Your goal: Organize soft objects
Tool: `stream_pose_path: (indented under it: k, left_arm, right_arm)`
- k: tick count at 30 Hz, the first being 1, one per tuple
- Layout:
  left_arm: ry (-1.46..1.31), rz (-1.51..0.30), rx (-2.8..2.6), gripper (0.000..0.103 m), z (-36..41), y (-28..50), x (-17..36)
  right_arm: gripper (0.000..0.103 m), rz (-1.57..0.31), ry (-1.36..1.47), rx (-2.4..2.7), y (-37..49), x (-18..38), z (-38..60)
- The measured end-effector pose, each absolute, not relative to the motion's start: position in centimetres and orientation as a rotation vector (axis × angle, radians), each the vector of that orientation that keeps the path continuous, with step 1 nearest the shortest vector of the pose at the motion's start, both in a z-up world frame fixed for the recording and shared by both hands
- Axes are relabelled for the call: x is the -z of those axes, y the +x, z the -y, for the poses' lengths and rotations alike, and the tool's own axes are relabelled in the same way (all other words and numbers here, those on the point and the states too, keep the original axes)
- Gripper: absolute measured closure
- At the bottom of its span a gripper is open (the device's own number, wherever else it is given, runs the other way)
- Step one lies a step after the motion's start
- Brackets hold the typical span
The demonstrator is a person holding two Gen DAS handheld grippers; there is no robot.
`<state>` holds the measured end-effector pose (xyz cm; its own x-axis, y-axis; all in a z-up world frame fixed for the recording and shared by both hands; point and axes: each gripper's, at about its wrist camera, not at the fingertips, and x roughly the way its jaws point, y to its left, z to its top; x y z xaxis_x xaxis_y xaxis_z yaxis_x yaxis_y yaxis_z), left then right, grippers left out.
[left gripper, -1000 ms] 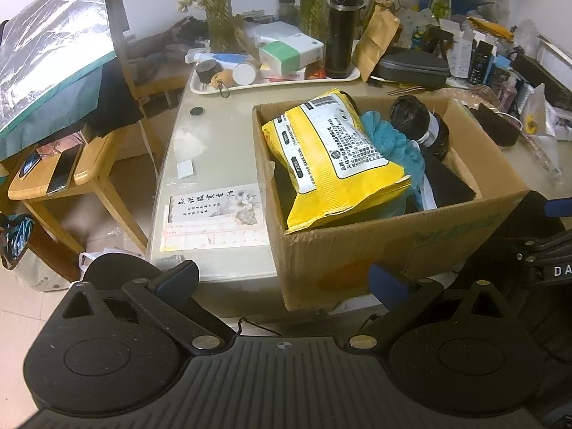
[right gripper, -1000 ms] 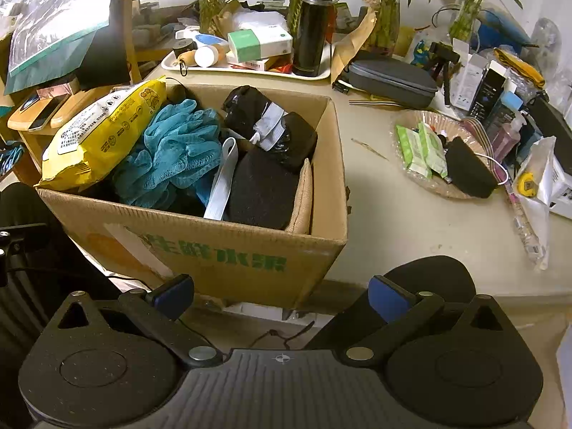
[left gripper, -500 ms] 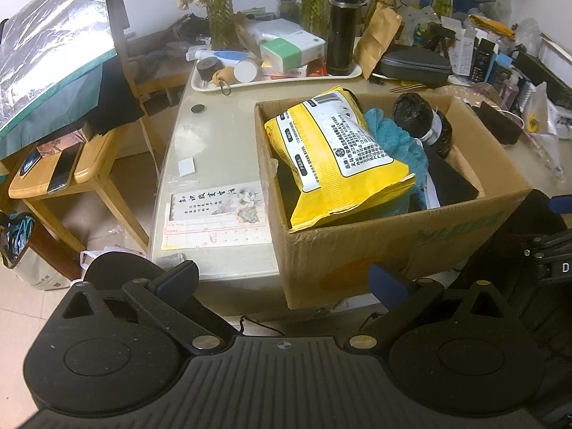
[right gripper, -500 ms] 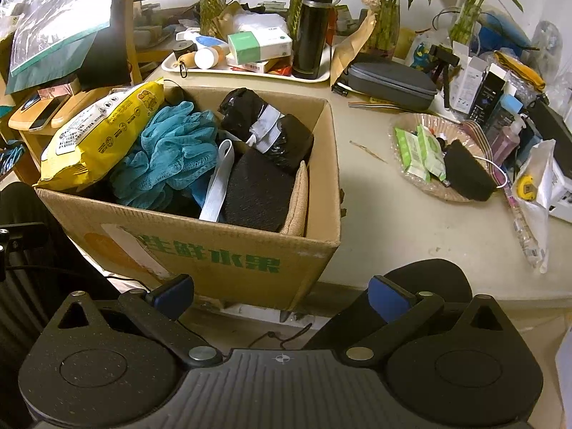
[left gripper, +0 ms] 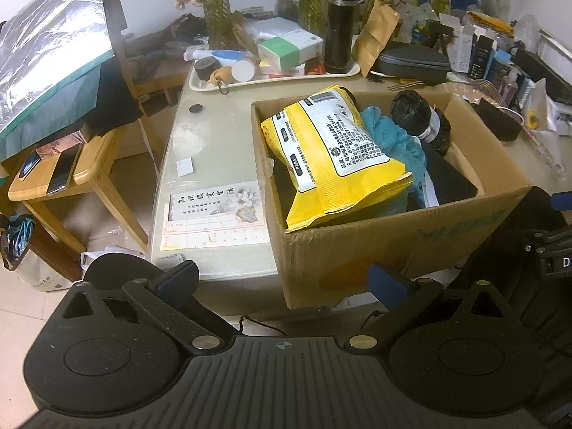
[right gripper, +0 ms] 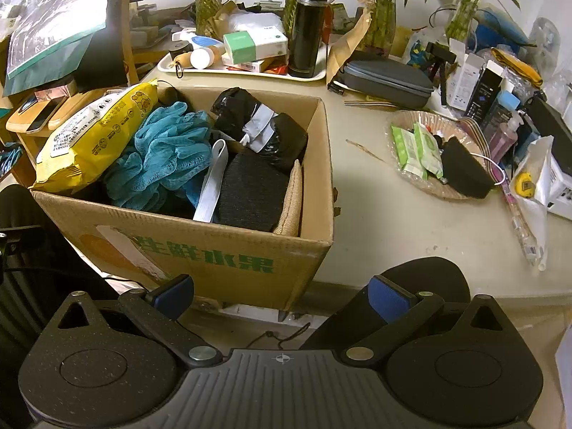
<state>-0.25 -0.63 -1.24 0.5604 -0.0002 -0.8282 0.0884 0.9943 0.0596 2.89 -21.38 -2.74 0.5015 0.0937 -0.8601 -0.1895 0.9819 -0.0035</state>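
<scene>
Yellow soft pack [left gripper: 336, 157] lies atop the cardboard box's [right gripper: 228, 257] left end, long axis running away, ahead of the left gripper [left gripper: 282, 279], nearer than the right gripper [right gripper: 282, 289], both wide and empty.

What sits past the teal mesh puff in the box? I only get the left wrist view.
Observer: A white strap lies between the teal mesh puff and a dark grey pad.
Operator: Anything beyond that pad?
Observer: A tan woven piece stands on edge against the cardboard box wall.
Operator: Is the right hand-held gripper holding anything?
Observer: No, the right hand-held gripper is open and empty, short of the box.
</scene>
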Motion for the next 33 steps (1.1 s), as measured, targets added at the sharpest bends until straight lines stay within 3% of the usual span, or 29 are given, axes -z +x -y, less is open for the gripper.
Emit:
stream_pose_path:
  k: [33]
  left_arm:
    - [0.099,-0.978,0.054,0.0,0.83,-0.31,1.38]
  right_arm:
    - [0.0,-1.04,-0.107,-0.176,2.72,3.04,21.16]
